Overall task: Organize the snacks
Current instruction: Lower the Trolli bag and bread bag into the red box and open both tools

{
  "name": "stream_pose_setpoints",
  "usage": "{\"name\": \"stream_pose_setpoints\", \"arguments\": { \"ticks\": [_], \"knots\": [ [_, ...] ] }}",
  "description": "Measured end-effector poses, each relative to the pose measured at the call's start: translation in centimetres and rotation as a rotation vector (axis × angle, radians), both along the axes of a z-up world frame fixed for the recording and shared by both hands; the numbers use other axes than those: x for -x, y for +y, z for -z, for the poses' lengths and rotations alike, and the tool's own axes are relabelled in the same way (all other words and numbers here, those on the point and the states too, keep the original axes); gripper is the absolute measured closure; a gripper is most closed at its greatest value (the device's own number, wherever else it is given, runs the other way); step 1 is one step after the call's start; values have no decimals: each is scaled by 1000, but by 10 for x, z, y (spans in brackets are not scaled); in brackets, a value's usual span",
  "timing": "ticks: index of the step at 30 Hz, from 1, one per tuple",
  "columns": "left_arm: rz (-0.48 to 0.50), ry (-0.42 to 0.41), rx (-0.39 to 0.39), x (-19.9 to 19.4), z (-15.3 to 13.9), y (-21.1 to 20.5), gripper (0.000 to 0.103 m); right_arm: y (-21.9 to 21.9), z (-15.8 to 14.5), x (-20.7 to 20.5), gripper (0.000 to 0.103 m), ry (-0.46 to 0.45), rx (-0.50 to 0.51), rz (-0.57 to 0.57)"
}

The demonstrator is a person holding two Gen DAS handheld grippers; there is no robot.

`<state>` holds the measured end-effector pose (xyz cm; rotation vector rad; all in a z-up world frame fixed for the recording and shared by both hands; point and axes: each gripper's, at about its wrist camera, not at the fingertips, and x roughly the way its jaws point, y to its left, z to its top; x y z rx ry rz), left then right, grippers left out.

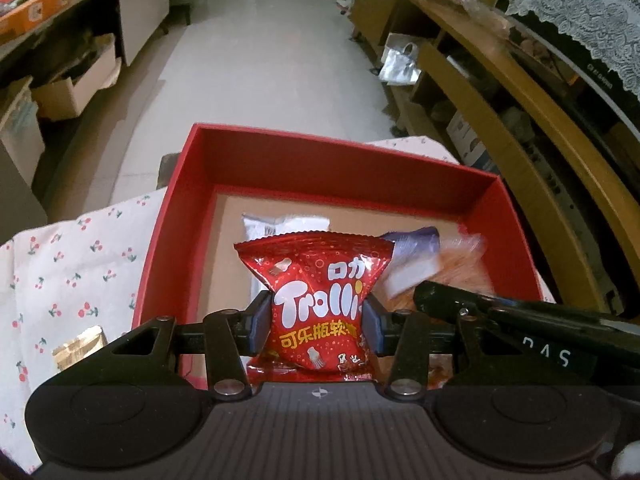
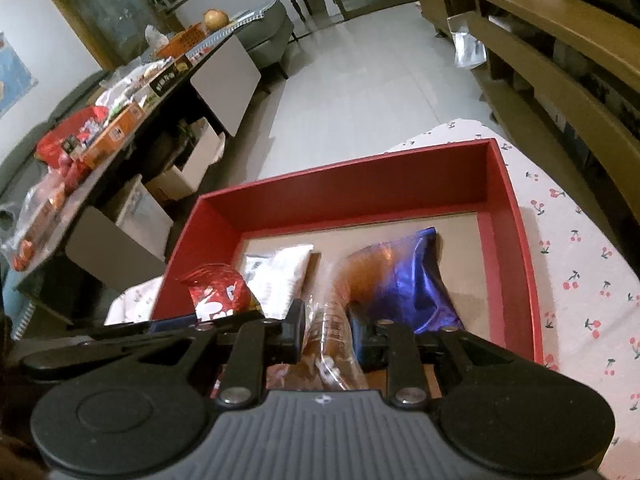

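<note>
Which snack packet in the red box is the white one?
The white packet lying flat near the box's back left; the Trolli bag is red, and the other packet is purple-blue.

Home living room — sofa [image 2: 266, 36], cluttered shelves [image 1: 500, 92].

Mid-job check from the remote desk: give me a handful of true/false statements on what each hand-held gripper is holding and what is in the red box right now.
1. The left hand-held gripper is shut on the red Trolli bag. True.
2. The right hand-held gripper is open with nothing between its fingers. False: it is shut on a clear packet of orange-brown snacks.
3. The red box sits on a cherry-print cloth. True.
4. The red box holds nothing yet. False: a white packet lies on its floor.
5. A gold-wrapped item lies inside the box. False: it lies on the cloth, outside the box's left wall.
</note>
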<state>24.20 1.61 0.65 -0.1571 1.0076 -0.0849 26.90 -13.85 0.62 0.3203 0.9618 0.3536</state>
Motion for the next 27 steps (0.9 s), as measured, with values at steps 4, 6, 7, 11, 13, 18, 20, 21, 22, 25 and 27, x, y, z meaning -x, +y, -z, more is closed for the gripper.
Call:
{"name": "stream_pose_setpoints", "arguments": {
  "ticks": [4,6,7,11,13,18,20,21,22,25,27],
  "knots": [
    [-15,-9,-6,3,0,2,43,0,-2,2,61,-11,27,1],
    [-24,-18,-6,3,-2,4,40,0,-5,3,56,-30,46,4],
    [-29,-22,-4,4,-3,4,38,-1,-6,4,55,-37,52,8],
    [-39,-37,-3,10,-8,7,35,-2,-11,7,47,-47,47,11],
    [-48,-43,-5,14,-10,7,35,-2,-13,10,45,-56,55,9],
    [-51,-44,-21,20,-11,4,35,-1,-16,17,39,-89,118,7],
    [-49,-46,-23,20,-11,3,34,-1,-17,19,39,-99,132,6],
    [-52,-47,-19,21,-12,4,34,-2,-18,19,39,-103,128,11],
    [-54,-50,-15,21,-13,4,33,-4,-19,19,38,-103,120,14],
    [-58,-60,-19,24,-16,4,32,-7,-21,18,36,-99,100,21],
    [-58,-65,-20,25,-17,4,31,-9,-21,19,34,-101,96,23]
  ]
}}
